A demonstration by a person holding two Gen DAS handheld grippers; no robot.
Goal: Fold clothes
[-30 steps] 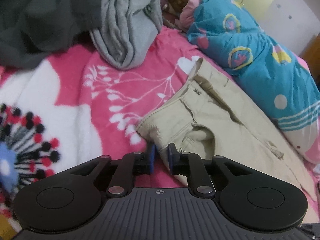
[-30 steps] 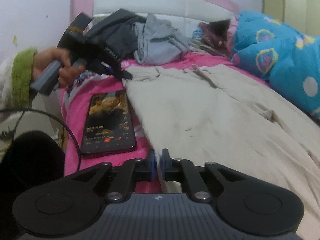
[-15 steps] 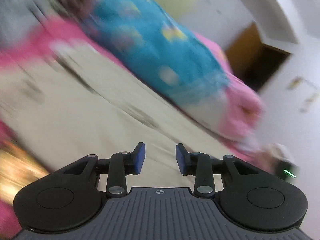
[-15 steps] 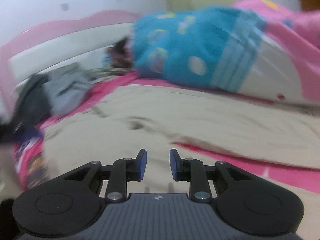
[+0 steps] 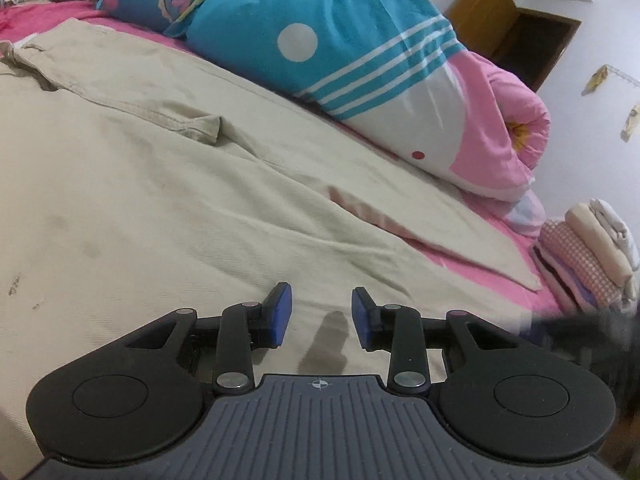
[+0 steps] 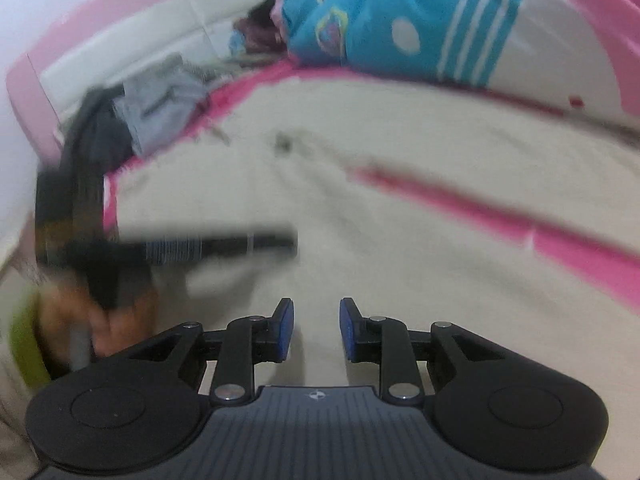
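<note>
Both grippers, left (image 5: 321, 316) and right (image 6: 316, 330), just let go: jaws apart, empty, now over trousers (image 5: 168, 184) spread flat on bed (image 5: 460, 258), legs toward 3 o'clock. Judgement: next fold pending.

Beige trousers (image 5: 168, 184) flat on bed

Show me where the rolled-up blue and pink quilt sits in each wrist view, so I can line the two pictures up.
Left wrist: the quilt runs along the top from the left to the right edge, behind the beige trousers.
Right wrist: the quilt, blurred, fills the upper right, again beyond the trousers.
Shared landmark: the white dot beside the white stripes on the quilt's blue part.
</note>
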